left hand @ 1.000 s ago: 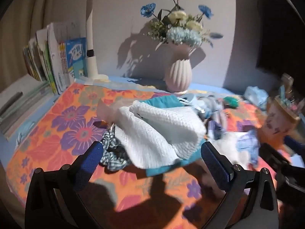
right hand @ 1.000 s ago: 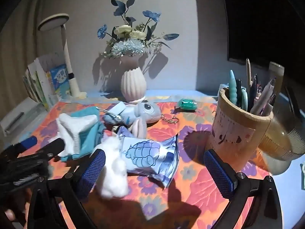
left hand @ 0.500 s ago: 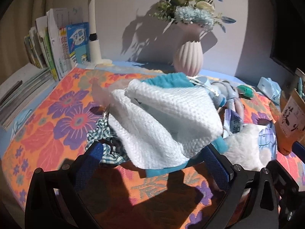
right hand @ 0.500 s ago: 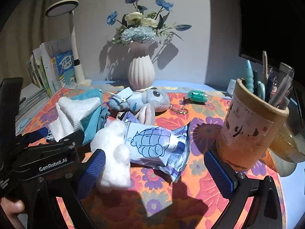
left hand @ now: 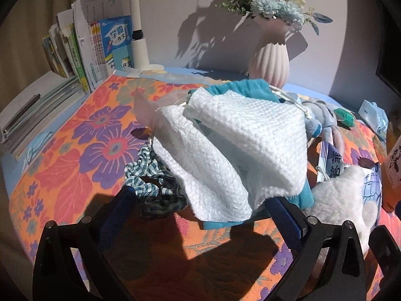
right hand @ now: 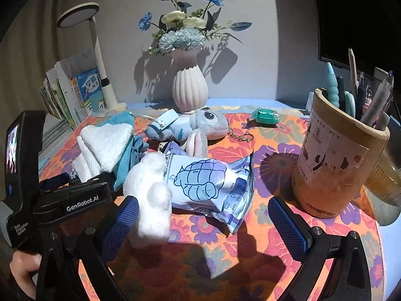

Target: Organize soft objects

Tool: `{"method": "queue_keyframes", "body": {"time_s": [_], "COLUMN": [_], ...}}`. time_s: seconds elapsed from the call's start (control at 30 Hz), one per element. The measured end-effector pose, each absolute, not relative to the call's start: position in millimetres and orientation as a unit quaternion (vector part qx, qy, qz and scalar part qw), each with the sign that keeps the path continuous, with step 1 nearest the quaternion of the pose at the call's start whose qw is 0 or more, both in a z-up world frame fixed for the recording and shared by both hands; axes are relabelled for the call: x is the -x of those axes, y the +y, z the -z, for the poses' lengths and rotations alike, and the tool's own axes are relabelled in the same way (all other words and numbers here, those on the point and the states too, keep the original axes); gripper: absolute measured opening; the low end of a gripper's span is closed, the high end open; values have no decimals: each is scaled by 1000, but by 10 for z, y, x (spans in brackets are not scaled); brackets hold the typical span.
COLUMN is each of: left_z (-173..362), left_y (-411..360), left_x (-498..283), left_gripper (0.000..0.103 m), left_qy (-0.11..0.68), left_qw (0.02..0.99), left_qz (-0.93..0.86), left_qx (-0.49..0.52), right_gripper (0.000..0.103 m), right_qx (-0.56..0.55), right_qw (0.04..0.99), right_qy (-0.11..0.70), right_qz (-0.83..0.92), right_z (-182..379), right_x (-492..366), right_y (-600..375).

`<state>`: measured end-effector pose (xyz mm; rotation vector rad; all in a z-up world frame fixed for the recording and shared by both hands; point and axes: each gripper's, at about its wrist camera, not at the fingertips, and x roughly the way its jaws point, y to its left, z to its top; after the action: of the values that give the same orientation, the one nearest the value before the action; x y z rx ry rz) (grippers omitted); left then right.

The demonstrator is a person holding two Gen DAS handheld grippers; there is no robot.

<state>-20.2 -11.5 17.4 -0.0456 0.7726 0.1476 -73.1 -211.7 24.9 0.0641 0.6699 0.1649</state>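
Both grippers gape wide, holding nothing: left gripper (left hand: 200, 215) faces the white towel (left hand: 233, 148) heaped mid-frame, right gripper (right hand: 203, 223) beside the white plush (right hand: 150, 195). Looks barely started, whole pile still jumbled on the floral cloth (left hand: 75, 150)

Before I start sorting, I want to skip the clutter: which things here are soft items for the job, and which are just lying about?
Job: white waffle towel, teal cloth, checked blue fabric, fluffy white plush, grey plush toy.

Lying about: ribbed pink vase, wooden pen holder, upright books, green candy.
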Motion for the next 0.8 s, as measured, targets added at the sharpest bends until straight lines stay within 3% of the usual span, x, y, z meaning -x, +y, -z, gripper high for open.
{"method": "queue_keyframes", "body": {"time_s": [0.8], "left_z": [-216], "left_y": [-155], "left_x": [318], "left_gripper": [102], "left_qy": [347], "left_qw": [936], "left_qz": [-36], "left_qx": [48], "right_gripper": [103], "right_qx": [-6], "right_qw": [947], "right_qy": [319], "right_qz": [-22], "right_z": [-251], "right_x": [710], "right_y": [-2090]}}
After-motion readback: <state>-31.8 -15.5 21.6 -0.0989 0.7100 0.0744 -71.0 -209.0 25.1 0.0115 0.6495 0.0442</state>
